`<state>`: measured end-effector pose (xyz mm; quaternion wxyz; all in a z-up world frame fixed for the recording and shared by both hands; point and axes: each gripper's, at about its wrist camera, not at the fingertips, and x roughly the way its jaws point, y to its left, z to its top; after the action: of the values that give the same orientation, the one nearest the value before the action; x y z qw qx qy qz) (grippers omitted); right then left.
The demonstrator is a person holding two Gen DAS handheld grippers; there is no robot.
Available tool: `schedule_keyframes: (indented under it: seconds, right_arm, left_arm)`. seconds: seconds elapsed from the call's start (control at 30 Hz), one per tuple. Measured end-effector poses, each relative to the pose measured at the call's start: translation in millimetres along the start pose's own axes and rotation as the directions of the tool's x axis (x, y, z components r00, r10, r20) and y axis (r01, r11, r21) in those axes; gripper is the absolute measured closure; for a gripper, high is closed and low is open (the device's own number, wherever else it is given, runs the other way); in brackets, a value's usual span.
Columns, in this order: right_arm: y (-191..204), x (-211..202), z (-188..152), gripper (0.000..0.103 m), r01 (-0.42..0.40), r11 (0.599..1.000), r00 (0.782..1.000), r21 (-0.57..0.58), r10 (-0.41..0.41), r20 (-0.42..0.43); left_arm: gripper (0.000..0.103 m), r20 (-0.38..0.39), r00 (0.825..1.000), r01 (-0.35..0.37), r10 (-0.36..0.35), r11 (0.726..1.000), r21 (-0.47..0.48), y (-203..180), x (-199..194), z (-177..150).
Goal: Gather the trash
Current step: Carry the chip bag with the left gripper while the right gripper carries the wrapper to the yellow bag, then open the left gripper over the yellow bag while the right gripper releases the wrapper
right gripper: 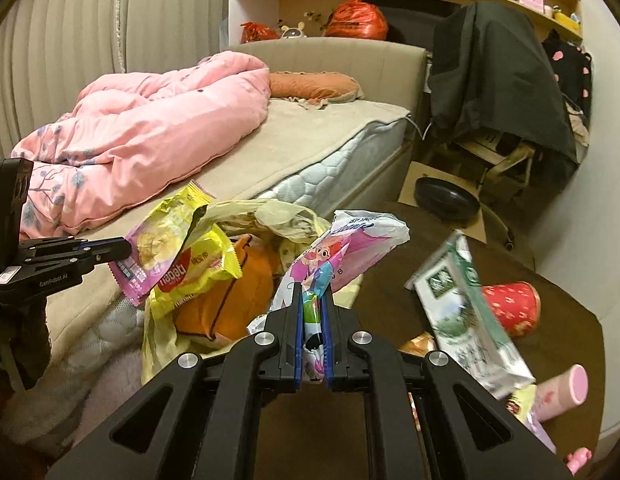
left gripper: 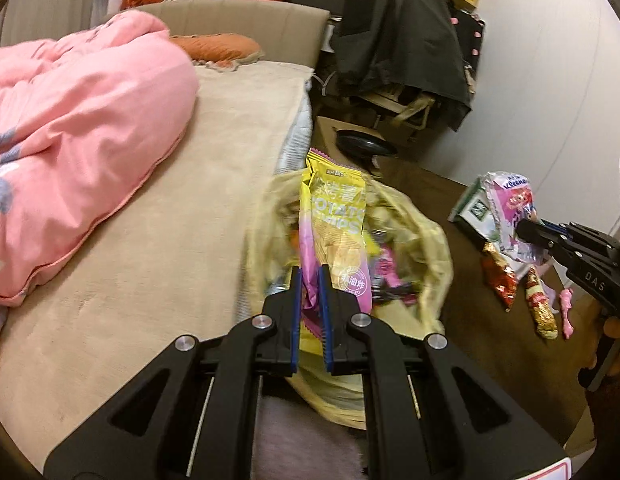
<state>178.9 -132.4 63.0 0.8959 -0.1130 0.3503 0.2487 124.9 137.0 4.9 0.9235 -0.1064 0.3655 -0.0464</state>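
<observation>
Your left gripper (left gripper: 310, 276) is clamped on a yellow and purple potato chip bag (left gripper: 336, 224), which stands up from between the blue pads and hangs directly over the open mouth of a pale yellow trash bag (left gripper: 422, 240). That trash bag sits on the floor just beside the bed (left gripper: 149, 240), with a pink quilt (left gripper: 69, 128) heaped on the mattress to the left. Your right gripper (right gripper: 313, 300) is closed tight on a white and pink snack wrapper (right gripper: 350, 248) with a cartoon figure, held up to the right of the trash bag's mouth and above the edge of a dark brown table (right gripper: 562, 340). Inside the trash bag you can make out a yellow biscuit packet (right gripper: 197, 276) and something orange, though the blur makes it hard to tell what the orange thing is. On the table to the right lie a green and white carton (right gripper: 462, 312), a red paper cup (right gripper: 510, 308) tipped on its side, and a pink bottle (right gripper: 562, 392). From the left camera, two red and gold wrappers (left gripper: 518, 292) rest on the table near your right gripper.
</observation>
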Motion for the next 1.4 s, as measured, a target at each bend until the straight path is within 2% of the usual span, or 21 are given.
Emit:
schedule_keyframes:
  seconds: [0.17,0.3,0.5,0.8,1.1,1.23,1.4]
  right_arm:
    - [10.8,16.2,4.3,0.094,-0.033,0.999,0.999,-0.028,0.033,0.001]
    - [9.5,28.9,3.3,0.094,-0.084,0.996,0.996,-0.019,0.083,-0.013]
    - [15.6,63.4,-4.5,0.094,-0.132,0.990,0.988,-0.043,0.127,-0.092]
    - [25.4,121.2,-13.2,0.094,-0.170,0.983,0.968,-0.076,0.152,-0.200]
    - [18.6,153.3,-20.5,0.094,-0.188,0.981,0.940,-0.038,0.168,-0.296]
    - [12.5,159.9,-21.1,0.094,-0.187,0.982,0.929,0.003,0.178,-0.325]
    - [15.4,152.6,-19.8,0.094,-0.173,0.985,0.939,-0.014,0.161,-0.303]
  left_arm:
    - [0.095,-0.061,0.998,0.015,-0.016,1.000,-0.022,18.2,25.1,-0.7]
    - [0.096,-0.102,0.994,0.040,-0.039,0.999,0.002,7.3,52.5,-3.8]
    - [0.096,-0.179,0.981,0.089,-0.073,0.993,0.083,-22.0,93.6,-9.0]
    - [0.096,-0.266,0.959,0.115,-0.093,0.991,0.067,-18.3,121.8,-13.1]
    - [0.096,-0.277,0.959,0.087,-0.054,0.990,0.109,-26.7,134.1,-13.5]
    - [0.096,-0.274,0.960,0.093,-0.061,0.990,0.107,-28.2,136.8,-10.8]
    - [0.096,-0.231,0.969,0.106,-0.086,0.992,0.074,-22.8,119.6,-5.0]
